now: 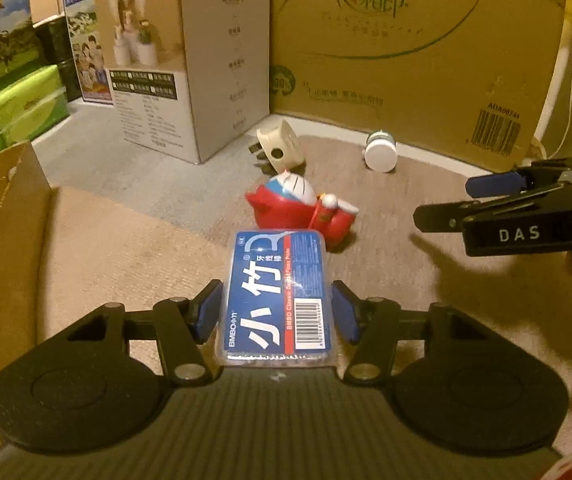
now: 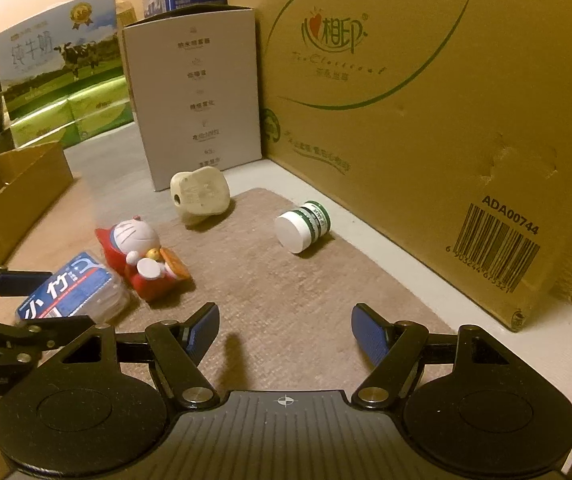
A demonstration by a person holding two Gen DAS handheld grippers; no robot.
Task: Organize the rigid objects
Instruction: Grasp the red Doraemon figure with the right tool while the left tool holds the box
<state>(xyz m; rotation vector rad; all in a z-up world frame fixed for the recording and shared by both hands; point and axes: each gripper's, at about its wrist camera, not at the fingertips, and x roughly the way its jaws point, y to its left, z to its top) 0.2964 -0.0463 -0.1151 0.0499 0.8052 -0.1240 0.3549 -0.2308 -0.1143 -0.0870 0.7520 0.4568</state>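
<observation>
A clear floss-pick box with a blue label [image 1: 275, 296] lies on the brown mat between the blue pads of my left gripper [image 1: 277, 310]. The jaws stand open with a small gap on each side of the box. The box also shows in the right wrist view [image 2: 73, 290]. Beyond it lie a red Doraemon figure [image 1: 306, 210] [image 2: 141, 258], a cream plug adapter [image 1: 277, 150] [image 2: 199, 194] and a small white jar on its side [image 1: 382, 151] [image 2: 302, 226]. My right gripper [image 2: 286, 332] is open and empty above the mat; it also shows in the left wrist view [image 1: 458, 202].
An open cardboard box [image 1: 13, 216] [image 2: 9, 184] stands at the left. A large carton [image 1: 426, 48] [image 2: 426, 100] and a grey box [image 1: 189, 72] [image 2: 193, 96] wall the back. Green packs [image 1: 17, 108] and milk cartons stand at the far left.
</observation>
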